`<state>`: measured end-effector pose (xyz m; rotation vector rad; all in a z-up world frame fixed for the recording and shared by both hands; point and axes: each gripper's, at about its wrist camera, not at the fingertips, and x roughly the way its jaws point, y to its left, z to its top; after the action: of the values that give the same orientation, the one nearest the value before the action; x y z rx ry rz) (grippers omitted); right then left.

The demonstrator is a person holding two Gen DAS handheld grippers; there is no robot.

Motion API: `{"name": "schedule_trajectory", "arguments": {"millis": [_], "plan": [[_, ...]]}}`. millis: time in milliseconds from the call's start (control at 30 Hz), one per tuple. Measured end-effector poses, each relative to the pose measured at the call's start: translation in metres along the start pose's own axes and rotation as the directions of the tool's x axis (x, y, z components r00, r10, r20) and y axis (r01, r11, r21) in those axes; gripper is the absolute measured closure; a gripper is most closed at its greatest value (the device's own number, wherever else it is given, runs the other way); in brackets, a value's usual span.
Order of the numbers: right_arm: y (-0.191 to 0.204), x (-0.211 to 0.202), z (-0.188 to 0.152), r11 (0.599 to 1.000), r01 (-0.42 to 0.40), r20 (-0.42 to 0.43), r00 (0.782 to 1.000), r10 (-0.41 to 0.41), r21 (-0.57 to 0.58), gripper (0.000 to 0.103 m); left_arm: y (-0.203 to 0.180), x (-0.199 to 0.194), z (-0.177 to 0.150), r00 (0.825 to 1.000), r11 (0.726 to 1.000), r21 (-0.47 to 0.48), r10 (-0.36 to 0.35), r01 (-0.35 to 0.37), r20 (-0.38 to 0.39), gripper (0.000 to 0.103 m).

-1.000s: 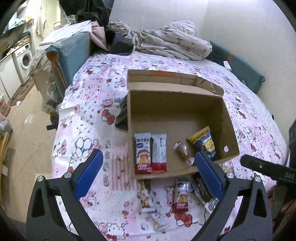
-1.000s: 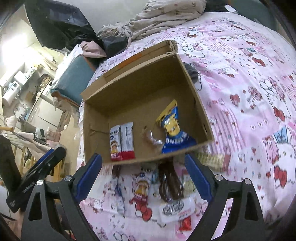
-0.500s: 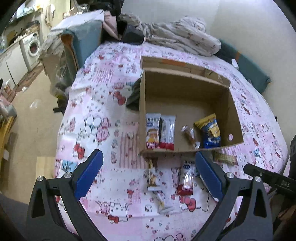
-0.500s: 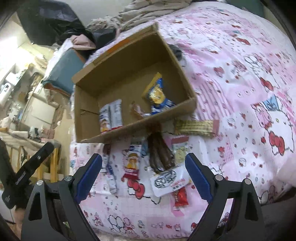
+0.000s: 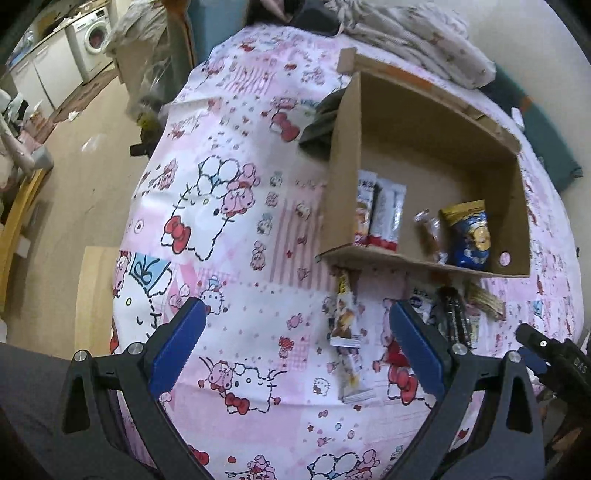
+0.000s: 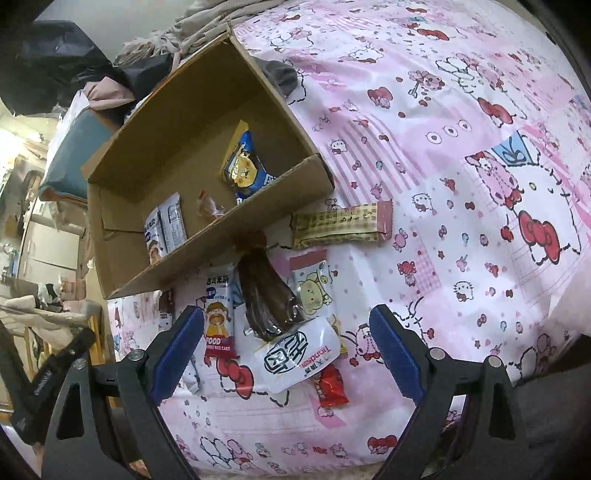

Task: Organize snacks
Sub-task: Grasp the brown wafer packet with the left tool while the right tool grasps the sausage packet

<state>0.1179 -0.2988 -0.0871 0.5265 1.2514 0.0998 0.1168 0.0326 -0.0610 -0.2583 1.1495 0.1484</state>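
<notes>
A cardboard box point(image 5: 436, 155) lies open on a bed with a pink cartoon-print sheet point(image 5: 236, 206), and both views show the snacks inside it: two red-and-white bars point(image 5: 380, 214) side by side, a small clear-wrapped sweet point(image 5: 428, 229) and a blue-and-yellow packet point(image 5: 469, 232).

The left gripper point(image 5: 295, 343) has its jaws wide with nothing between them, above bare sheet in front of the box. Its view shows a narrow bar point(image 5: 345, 325) just in front of the box's near wall, and a washing machine point(image 5: 94, 35) far off beyond the bed, neither clear from the other side.

The right gripper point(image 6: 286, 347) also has its jaws wide and empty. Only its view shows the whole pile in front of the box: a red-ended rice cake bar point(image 6: 218, 314), a dark brown packet point(image 6: 267, 299), a bear-print packet point(image 6: 314, 291), a white pouch point(image 6: 295, 358), a small red sweet point(image 6: 328, 387) and a long tan wafer bar point(image 6: 341, 225) beside the box's near corner.
</notes>
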Motion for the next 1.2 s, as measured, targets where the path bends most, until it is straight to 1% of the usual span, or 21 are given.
{"name": "schedule_trajectory", "arguments": {"millis": [33, 100, 167, 233, 267, 333, 400, 433, 500, 567, 600, 633, 667, 700, 733, 767, 800, 900, 1033, 1133, 1200], "plan": [[0.000, 0.001, 0.000, 1.000, 0.001, -0.004, 1.000, -0.001, 0.002, 0.010, 0.001, 0.003, 0.000, 1.000, 1.000, -0.006, -0.001, 0.001, -0.008, 0.006], [0.001, 0.004, 0.000, 1.000, 0.001, -0.013, 1.000, 0.000, 0.004, 0.010, 0.006, 0.011, 0.000, 0.999, 1.000, -0.024, -0.002, 0.002, -0.032, 0.014], [0.002, 0.006, 0.000, 1.000, 0.000, -0.019, 1.000, 0.001, 0.008, 0.010, 0.011, 0.023, 0.000, 0.997, 0.999, -0.048, -0.005, 0.001, -0.078, 0.029], [0.003, 0.009, 0.001, 1.000, -0.001, -0.025, 1.000, 0.001, 0.011, 0.010, 0.013, 0.036, -0.002, 0.991, 0.997, -0.074, -0.023, 0.014, -0.130, 0.037], [0.003, 0.010, 0.001, 1.000, -0.003, -0.026, 1.000, 0.003, 0.013, 0.010, 0.013, 0.041, -0.003, 0.989, 0.997, -0.080, -0.029, 0.017, -0.145, 0.040], [0.004, 0.011, 0.002, 1.000, -0.007, -0.028, 1.000, 0.008, 0.017, 0.010, 0.008, 0.051, -0.005, 0.984, 0.995, -0.089, -0.049, 0.034, -0.174, 0.040], [0.004, 0.011, 0.002, 1.000, -0.011, -0.030, 0.999, 0.011, 0.018, 0.010, 0.000, 0.058, -0.005, 0.979, 0.993, -0.094, -0.086, 0.069, -0.186, 0.040], [0.004, 0.011, 0.002, 1.000, -0.011, -0.032, 0.999, 0.011, 0.017, 0.010, -0.006, 0.060, -0.003, 0.978, 0.993, -0.084, -0.098, 0.083, -0.184, 0.040], [0.004, 0.012, 0.001, 1.000, -0.011, -0.038, 0.999, 0.011, 0.015, 0.010, -0.024, 0.066, 0.000, 0.978, 0.995, -0.015, -0.095, 0.094, -0.186, 0.041], [0.004, 0.015, 0.001, 1.000, -0.007, -0.047, 0.999, 0.008, 0.013, 0.010, -0.040, 0.076, 0.002, 0.975, 0.993, 0.051, -0.091, 0.103, -0.205, 0.049], [0.003, 0.015, 0.001, 1.000, -0.007, -0.052, 0.999, 0.007, 0.015, 0.010, -0.045, 0.082, 0.002, 0.972, 0.992, 0.073, -0.084, 0.102, -0.218, 0.051], [0.002, 0.016, 0.001, 1.000, -0.007, -0.054, 0.999, 0.008, 0.020, 0.010, -0.048, 0.089, 0.001, 0.969, 0.992, 0.080, -0.074, 0.095, -0.234, 0.056], [0.001, 0.016, 0.001, 1.000, -0.007, -0.054, 0.999, 0.008, 0.027, 0.010, -0.050, 0.094, 0.000, 0.966, 0.992, 0.082, -0.071, 0.093, -0.247, 0.069], [0.000, 0.016, 0.001, 1.000, -0.007, -0.054, 0.999, 0.008, 0.030, 0.010, -0.052, 0.099, -0.001, 0.962, 0.991, 0.088, -0.073, 0.100, -0.262, 0.076], [0.000, 0.015, 0.001, 1.000, -0.005, -0.054, 0.999, 0.007, 0.030, 0.010, -0.055, 0.103, -0.002, 0.956, 0.989, 0.101, -0.077, 0.109, -0.283, 0.089], [0.000, 0.015, 0.001, 1.000, -0.004, -0.054, 0.999, 0.006, 0.030, 0.010, -0.056, 0.105, -0.002, 0.952, 0.987, 0.116, -0.067, 0.106, -0.298, 0.091], [-0.001, 0.015, 0.001, 1.000, -0.005, -0.054, 0.999, 0.007, 0.030, 0.010, -0.056, 0.102, -0.003, 0.954, 0.988, 0.119, -0.055, 0.094, -0.295, 0.091], [-0.002, 0.013, 0.002, 0.999, -0.011, -0.050, 0.999, 0.013, 0.036, 0.010, -0.051, 0.080, -0.001, 0.964, 0.990, 0.088, -0.081, 0.106, -0.253, 0.091], [-0.005, 0.012, 0.004, 0.999, -0.017, -0.046, 0.999, 0.020, 0.048, 0.010, -0.040, 0.046, -0.008, 0.965, 0.988, 0.057, -0.128, 0.144, -0.227, 0.091], [-0.006, 0.012, 0.006, 0.999, -0.022, -0.051, 0.998, 0.025, 0.049, 0.010, -0.032, 0.027, -0.012, 0.960, 0.987, 0.034, -0.142, 0.154, -0.241, 0.091], [-0.006, 0.014, 0.007, 0.999, -0.025, -0.059, 0.998, 0.028, 0.047, 0.010, -0.026, 0.016, -0.016, 0.965, 0.989, 0.056, -0.120, 0.137, -0.232, 0.091]]}}
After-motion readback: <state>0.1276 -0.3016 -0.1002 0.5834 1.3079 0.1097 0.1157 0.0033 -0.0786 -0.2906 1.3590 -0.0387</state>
